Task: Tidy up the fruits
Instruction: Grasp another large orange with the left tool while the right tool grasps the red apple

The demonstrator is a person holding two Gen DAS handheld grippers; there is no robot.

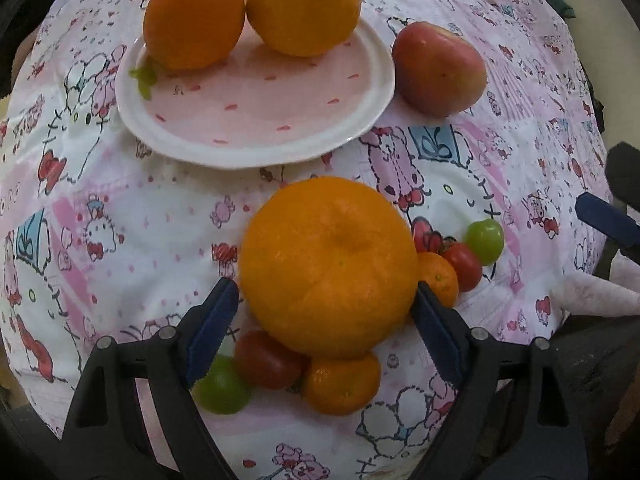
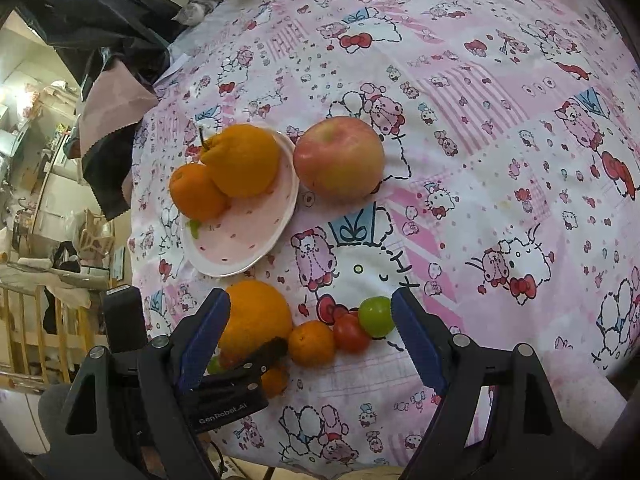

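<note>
Pink plate (image 1: pixel 256 120) holding two oranges (image 1: pixel 194 16) against its far rim. Large orange (image 1: pixel 328 266) on the patterned cloth (image 1: pixel 120 220), bracketed by left gripper (image 1: pixel 324 304), jaws spread, not pressing. Right gripper (image 2: pixel 310 344) likewise agape, empty, above small fruits (image 2: pixel 352 332). Apple (image 2: pixel 339 158) just beside the plate.

The cloth (image 2: pixel 460 128) is pink and white patchwork, printed with cartoon cats, red bows, fluffy white poodles and small blue gift boxes. The plate (image 1: pixel 256 144) is pale pink inside with scattered red dashes and a white rim, with a green leaf mark at one edge. Two oranges (image 1: pixel 194 16) on it are deep orange and yellower orange. The apple (image 2: pixel 339 158) is blushed red over yellow-green. The big orange (image 1: pixel 328 266) is bright orange; the small mandarins (image 1: pixel 342 384) match it. The cherry tomatoes (image 1: pixel 266 360) are red, the grapes (image 1: pixel 222 390) light green. The gripper pads (image 1: pixel 212 332) are dark blue on black frames.
</note>
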